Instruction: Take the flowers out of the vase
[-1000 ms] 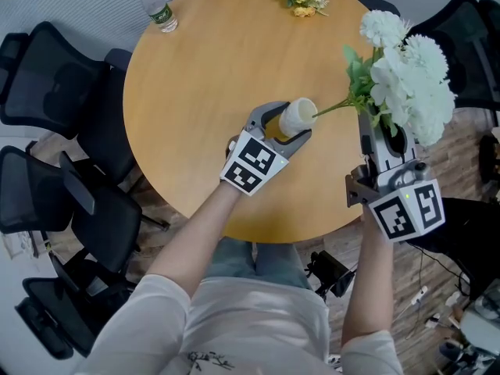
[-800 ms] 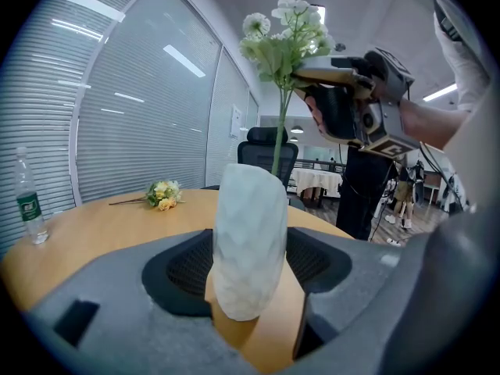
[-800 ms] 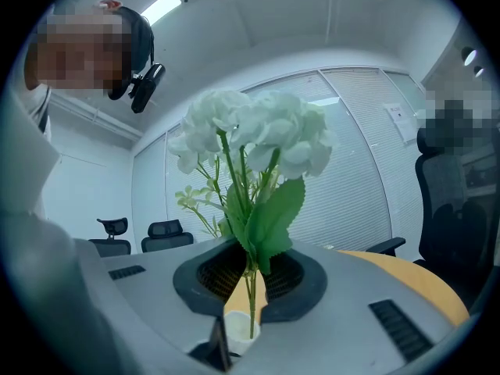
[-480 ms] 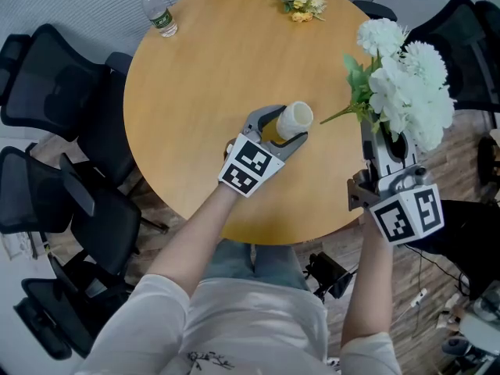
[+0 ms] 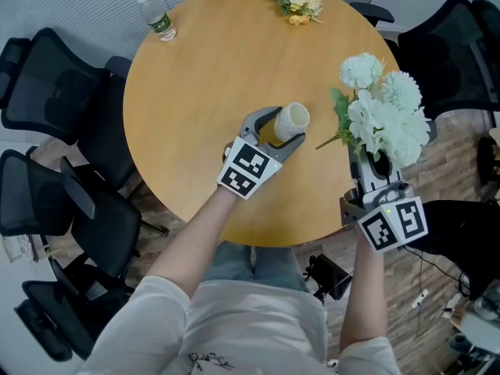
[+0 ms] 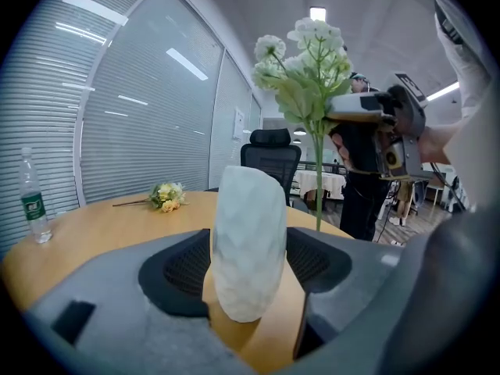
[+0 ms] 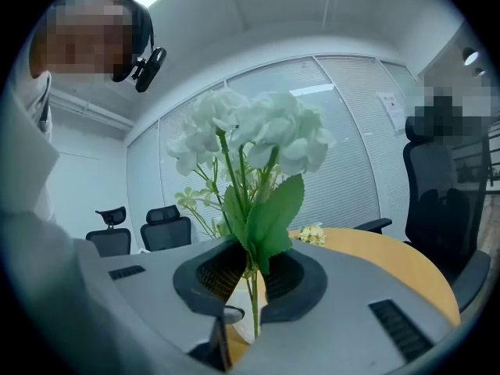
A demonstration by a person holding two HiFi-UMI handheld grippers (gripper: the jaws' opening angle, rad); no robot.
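A white faceted vase stands on the round wooden table, with my left gripper shut on it. In the left gripper view the vase fills the gap between the dark pads. My right gripper is shut on the stems of a bunch of white flowers, held over the table's right edge. The loose stem end hangs clear of the vase, to its right. In the right gripper view the flowers rise upright from the shut right gripper. The bunch also shows in the left gripper view.
A small bunch of yellow flowers lies at the table's far side. A water bottle stands at the far left edge. Black office chairs ring the table, one close behind the white flowers.
The stem end has come out of the vase mouth. My right gripper has carried the white flowers down and nearer to me. The left gripper and vase stayed put.
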